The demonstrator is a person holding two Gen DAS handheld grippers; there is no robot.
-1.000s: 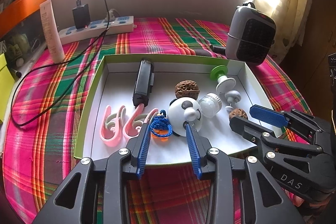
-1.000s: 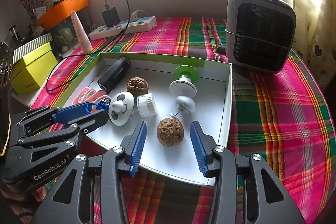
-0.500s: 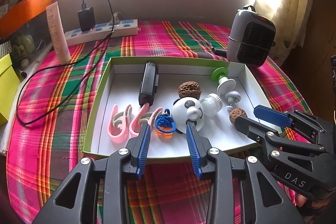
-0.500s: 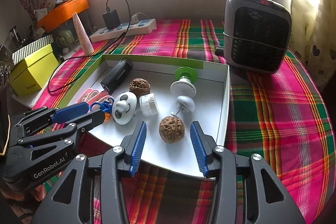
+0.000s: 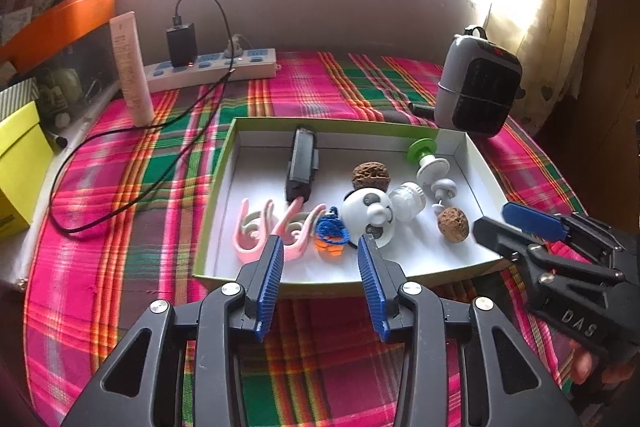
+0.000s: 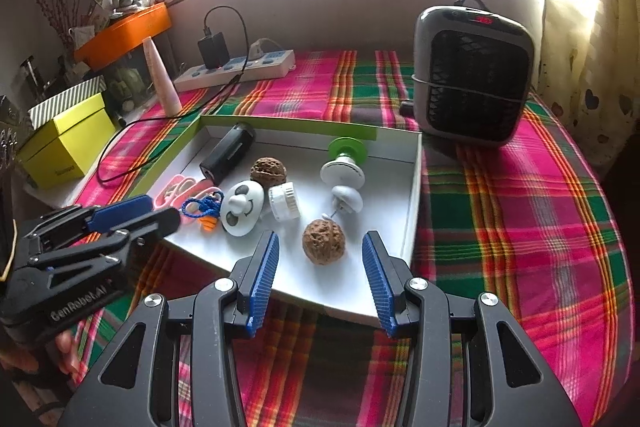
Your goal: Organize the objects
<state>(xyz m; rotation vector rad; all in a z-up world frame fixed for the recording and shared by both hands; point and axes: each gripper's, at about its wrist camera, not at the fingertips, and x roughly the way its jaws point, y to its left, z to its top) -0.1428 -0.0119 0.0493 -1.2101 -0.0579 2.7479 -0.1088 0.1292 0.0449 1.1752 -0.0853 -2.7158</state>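
Nearest, the left hand-held gripper (image 5: 320,251) hangs released over the near rim of the tray (image 5: 224,187), fingers spread with nothing between them. The right hand-held gripper (image 6: 320,247) is also released, its fingers either side of the near walnut (image 6: 323,241) without touching it. On the tray's white floor lie 2 pink hooks (image 5: 256,231), a blue and orange charm (image 5: 331,233), a panda toy (image 5: 370,217), a small jar (image 6: 285,202) and white suction knobs (image 6: 343,174). Farther in lie a second walnut (image 5: 371,173) and a black torch (image 5: 302,163). Beyond the tray, on the plaid-covered worktop (image 6: 520,187), a heater (image 6: 472,75) stands far right and a power strip (image 5: 208,69) far left.
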